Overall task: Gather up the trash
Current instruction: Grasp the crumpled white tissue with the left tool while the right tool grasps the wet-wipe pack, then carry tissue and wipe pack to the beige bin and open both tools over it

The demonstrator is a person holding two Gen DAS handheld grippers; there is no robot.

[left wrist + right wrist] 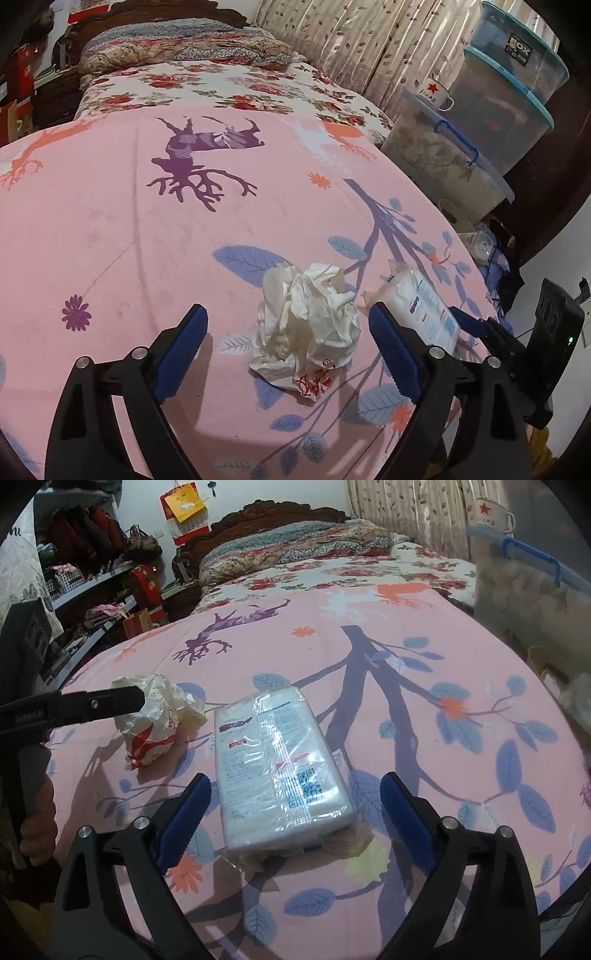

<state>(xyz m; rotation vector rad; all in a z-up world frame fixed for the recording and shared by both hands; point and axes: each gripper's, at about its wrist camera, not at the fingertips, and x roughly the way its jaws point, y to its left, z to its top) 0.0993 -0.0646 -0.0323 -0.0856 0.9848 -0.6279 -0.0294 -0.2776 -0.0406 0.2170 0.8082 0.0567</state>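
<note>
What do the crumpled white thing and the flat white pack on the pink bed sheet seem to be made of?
Crumpled wad: probably thin paper or a thin plastic bag, matte cream-white with red print; sharp creases and folds suggest it, but the look leaves it open.
Flat pack: soft white contents, likely tissues, in a clear glossy plastic film; light glares off the wrap and printed labels show on it.

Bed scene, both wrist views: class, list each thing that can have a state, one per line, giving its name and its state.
Crumpled paper wrapper: balled up, lying on the pink sheet, ungripped.
Tissue pack: flat on the sheet, film wrapped, ungripped.
Left gripper: open, fingers either side of the wrapper.
Right gripper: open, fingers either side of the pack.
Enamel mug: upright on a storage box.
</note>
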